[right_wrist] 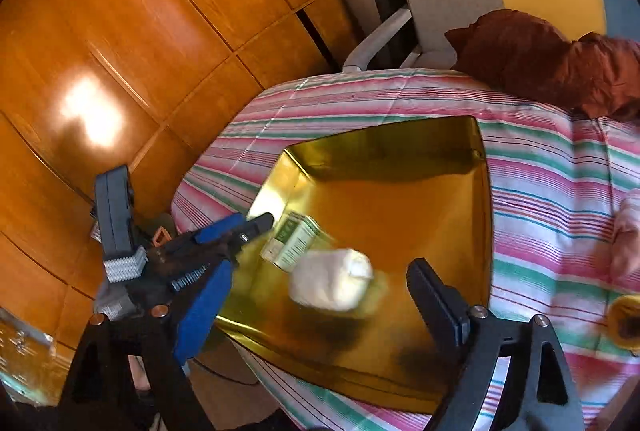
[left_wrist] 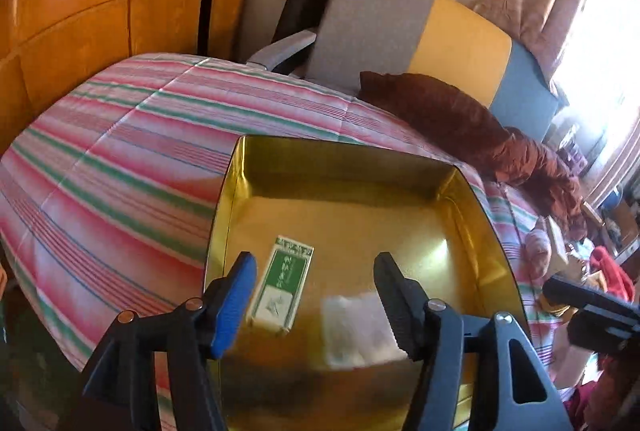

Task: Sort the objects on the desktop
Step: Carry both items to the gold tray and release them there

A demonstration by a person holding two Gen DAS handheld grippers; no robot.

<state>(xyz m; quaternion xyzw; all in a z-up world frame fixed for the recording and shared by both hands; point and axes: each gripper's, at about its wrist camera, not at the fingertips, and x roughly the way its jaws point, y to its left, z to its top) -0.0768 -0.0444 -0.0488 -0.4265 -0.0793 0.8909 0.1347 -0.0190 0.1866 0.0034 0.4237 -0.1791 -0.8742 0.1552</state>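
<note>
A shiny gold tray (left_wrist: 352,183) sits on the desk, which has a striped cloth (left_wrist: 120,135) over it. Inside the tray, toward 7 o'clock, lies a small green and white box (left_wrist: 282,281). Just beside it, at about 4 o'clock from the box, is a blurry white packet (left_wrist: 356,331). The left tool (left_wrist: 316,295) hangs over both things with its jaws apart, holding nothing. The right tool (right_wrist: 320,295) also has its jaws wide apart over the tray, and the white packet is between them, not squeezed.
</note>
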